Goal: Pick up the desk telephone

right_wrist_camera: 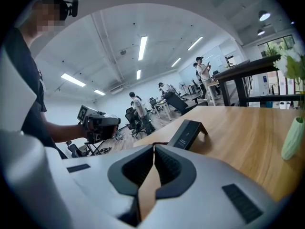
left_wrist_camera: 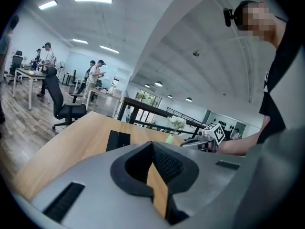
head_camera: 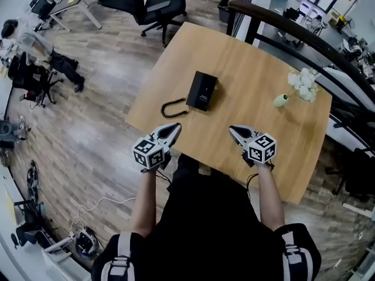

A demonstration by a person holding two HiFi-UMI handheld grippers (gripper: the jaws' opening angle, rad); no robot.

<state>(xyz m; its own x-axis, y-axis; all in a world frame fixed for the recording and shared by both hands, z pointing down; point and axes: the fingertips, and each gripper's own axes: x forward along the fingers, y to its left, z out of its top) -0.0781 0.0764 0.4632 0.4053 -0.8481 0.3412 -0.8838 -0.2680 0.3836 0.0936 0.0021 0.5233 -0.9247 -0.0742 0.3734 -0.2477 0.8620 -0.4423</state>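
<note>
The desk telephone [head_camera: 202,91] lay flat on the light wooden table [head_camera: 252,51], left of the tabletop's middle and toward its left edge, a black slab with its far end propped slightly higher than its near end. A black coiled cord [head_camera: 174,108] ran from its near left corner and curled along the wood toward the left edge. A small pale patch of print showed on the telephone's top face in the right gripper view, too small to read. Both tools hung over the near edge of the table, well short of the telephone, one to each side of it. The left gripper [head_camera: 176,126] had its jaws pressed together with nothing between them, only bare wood showing past the closed tips in its own view. The right gripper [head_camera: 233,129] was likewise pressed together and carried nothing. Each bore a marker cube [head_camera: 150,152] with square black-and-white patterns and no letters. To the far right of the telephone stood a small pale green vase [head_camera: 281,100] holding white flowers [head_camera: 303,85], apart from everything else on the table. A black office chair [head_camera: 149,4] stood on the wood floor beyond the far left corner of the table, and people stood at desks farther off.
</note>
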